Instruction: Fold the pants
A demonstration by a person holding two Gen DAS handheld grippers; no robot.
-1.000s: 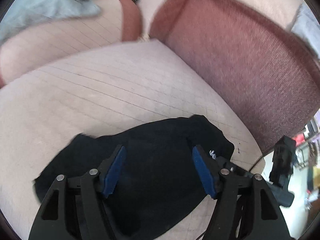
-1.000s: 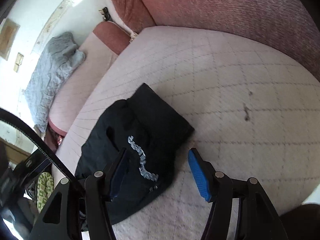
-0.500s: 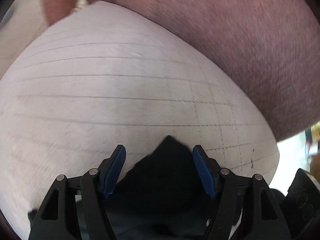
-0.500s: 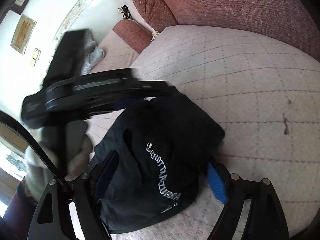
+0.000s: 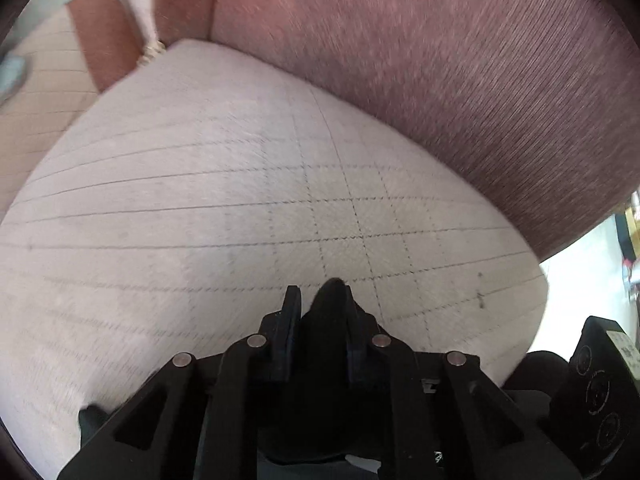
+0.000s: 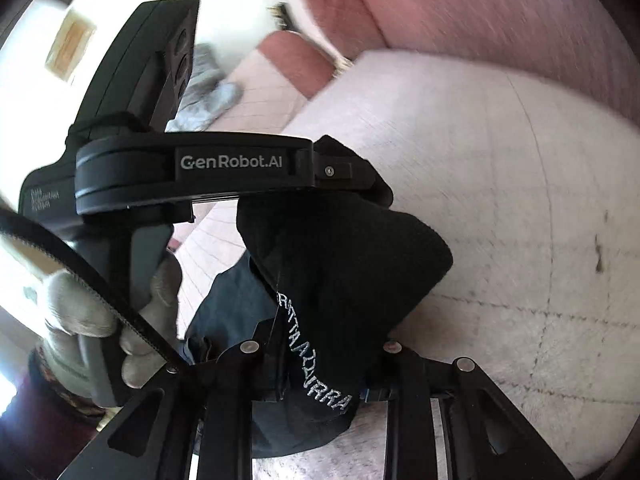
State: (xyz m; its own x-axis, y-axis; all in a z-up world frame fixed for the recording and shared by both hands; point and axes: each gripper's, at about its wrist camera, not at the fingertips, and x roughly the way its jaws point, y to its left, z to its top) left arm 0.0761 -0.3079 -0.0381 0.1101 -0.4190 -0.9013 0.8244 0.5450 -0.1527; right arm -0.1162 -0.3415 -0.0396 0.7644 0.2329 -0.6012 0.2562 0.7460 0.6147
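The black pants (image 6: 344, 256) with white lettering lie bunched on the pale quilted sofa seat (image 6: 500, 152). My left gripper (image 5: 320, 300) is shut on a black fold of the pants (image 5: 330, 312), which pokes out between its pads. In the right wrist view the left gripper (image 6: 352, 172) clamps the pants' far corner. My right gripper (image 6: 320, 344) has closed onto the near part of the pants; cloth fills the space between its fingers and hides the pads.
The dark red sofa backrest (image 5: 460, 60) rises behind the seat. A second cushion (image 5: 36, 92) and a grey blanket (image 6: 208, 92) lie to the left. The seat's right edge (image 5: 536, 280) drops to a bright floor. A gloved hand (image 6: 80, 312) holds the left gripper.
Both grippers went from wide open to closed on the pants. The left gripper moved forward over the pants to their far corner; the right moved in on the near part.
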